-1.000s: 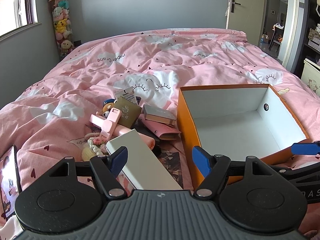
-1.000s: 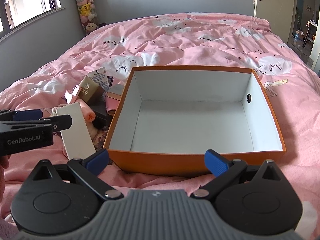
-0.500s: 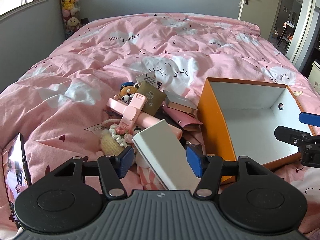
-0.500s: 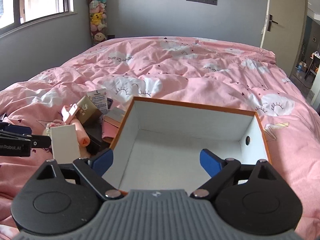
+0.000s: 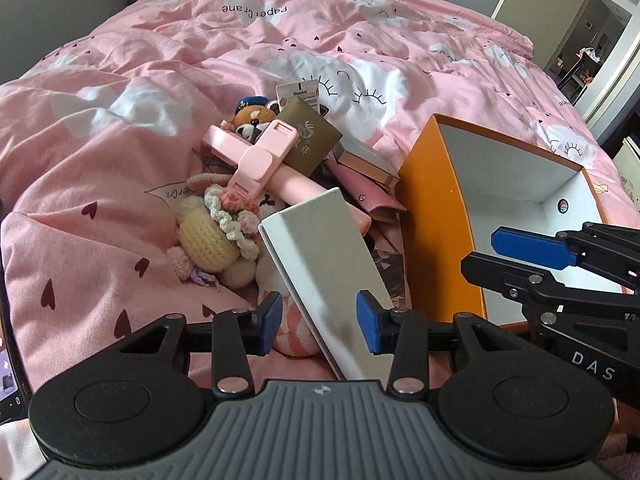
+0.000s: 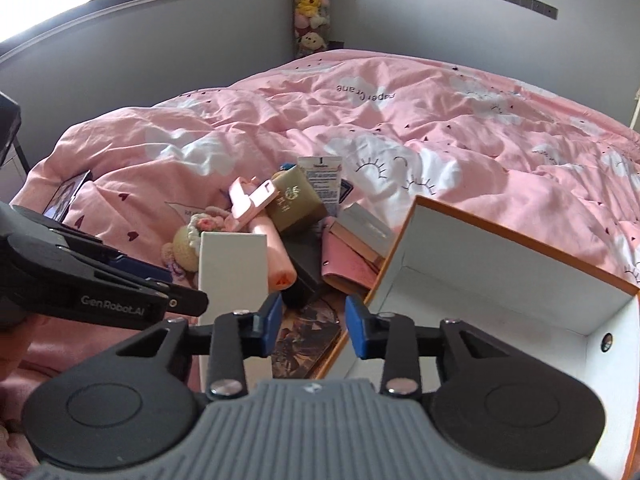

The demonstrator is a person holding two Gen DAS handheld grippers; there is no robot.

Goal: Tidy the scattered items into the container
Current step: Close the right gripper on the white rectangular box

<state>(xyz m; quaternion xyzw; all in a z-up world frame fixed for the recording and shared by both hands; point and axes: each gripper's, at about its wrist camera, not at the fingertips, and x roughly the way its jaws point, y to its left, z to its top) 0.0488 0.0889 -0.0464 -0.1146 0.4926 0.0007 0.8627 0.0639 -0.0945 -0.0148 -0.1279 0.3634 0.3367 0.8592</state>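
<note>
An orange box (image 5: 432, 208) with a white inside (image 6: 480, 248) stands open on the pink duvet. Left of it lies a heap: a pink clip holder (image 5: 260, 156), a crocheted doll (image 5: 212, 236), an olive booklet (image 5: 310, 140) and a pink wallet (image 5: 360, 188). A flat white box (image 5: 320, 248) (image 6: 234, 272) leans up between the jaws of my left gripper (image 5: 320, 326) (image 6: 180, 286). Those jaws are closing, and a gap still shows at the left pad. My right gripper (image 6: 314, 326) (image 5: 480, 248) hovers by the orange box's left wall, its jaws closing on nothing.
A dark picture card (image 6: 308, 332) lies on the duvet below the right gripper. A phone (image 6: 68, 196) rests at the bed's left edge. Plush toys (image 6: 310, 8) hang in the far corner. An open door (image 5: 580, 40) is at the far right.
The left gripper has come forward and down over the white box, its jaws narrowing around it. The right gripper has swung left from over the orange box toward the heap, jaws narrowing.
</note>
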